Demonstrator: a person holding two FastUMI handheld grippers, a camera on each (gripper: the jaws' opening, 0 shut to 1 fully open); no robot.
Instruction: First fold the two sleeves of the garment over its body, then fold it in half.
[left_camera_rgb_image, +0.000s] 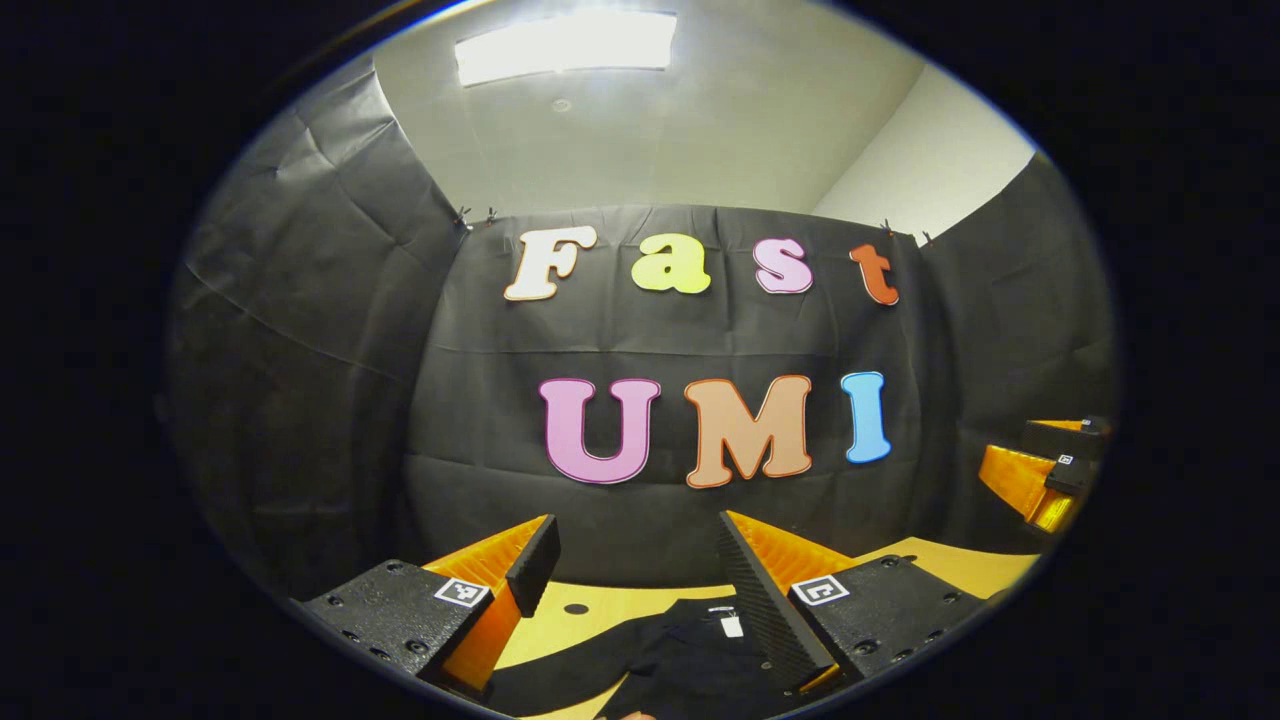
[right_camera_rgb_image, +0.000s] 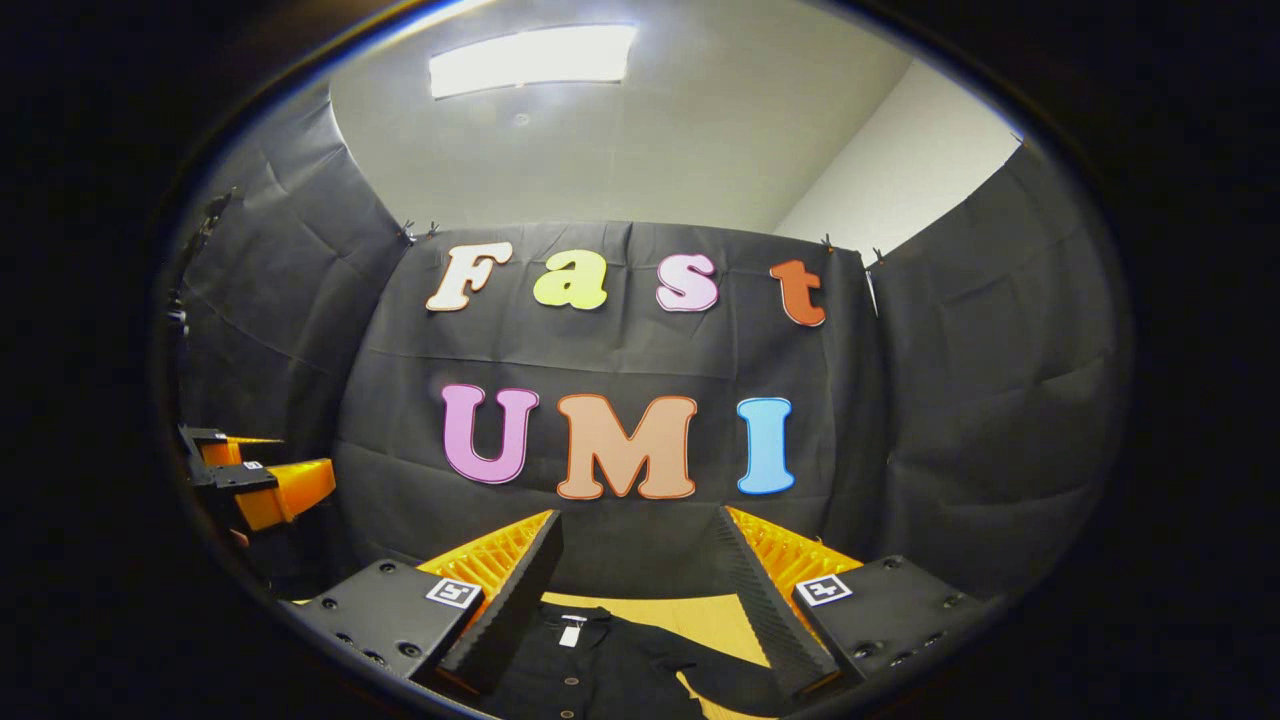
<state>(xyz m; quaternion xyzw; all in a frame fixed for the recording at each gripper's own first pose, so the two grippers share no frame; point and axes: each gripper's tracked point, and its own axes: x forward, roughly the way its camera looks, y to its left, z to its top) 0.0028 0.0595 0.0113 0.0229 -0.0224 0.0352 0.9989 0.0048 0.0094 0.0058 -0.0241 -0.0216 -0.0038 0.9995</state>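
A black garment (left_camera_rgb_image: 690, 655) lies on the yellow tabletop (left_camera_rgb_image: 570, 625), low in the left gripper view, its collar with a white tag toward the back. My left gripper (left_camera_rgb_image: 640, 560) is open above it, nothing between its fingers. In the right gripper view the same black garment (right_camera_rgb_image: 600, 665) shows its collar, a white tag and a row of buttons. My right gripper (right_camera_rgb_image: 640, 560) hangs open over it, holding nothing. The right gripper (left_camera_rgb_image: 1045, 480) appears at the far right of the left gripper view, and the left gripper (right_camera_rgb_image: 250, 475) at the far left of the right gripper view.
Black cloth walls close the booth at the back and on both sides. A ceiling light (left_camera_rgb_image: 565, 45) glows overhead. Bare yellow tabletop (right_camera_rgb_image: 700, 615) lies between the garment and the back wall.
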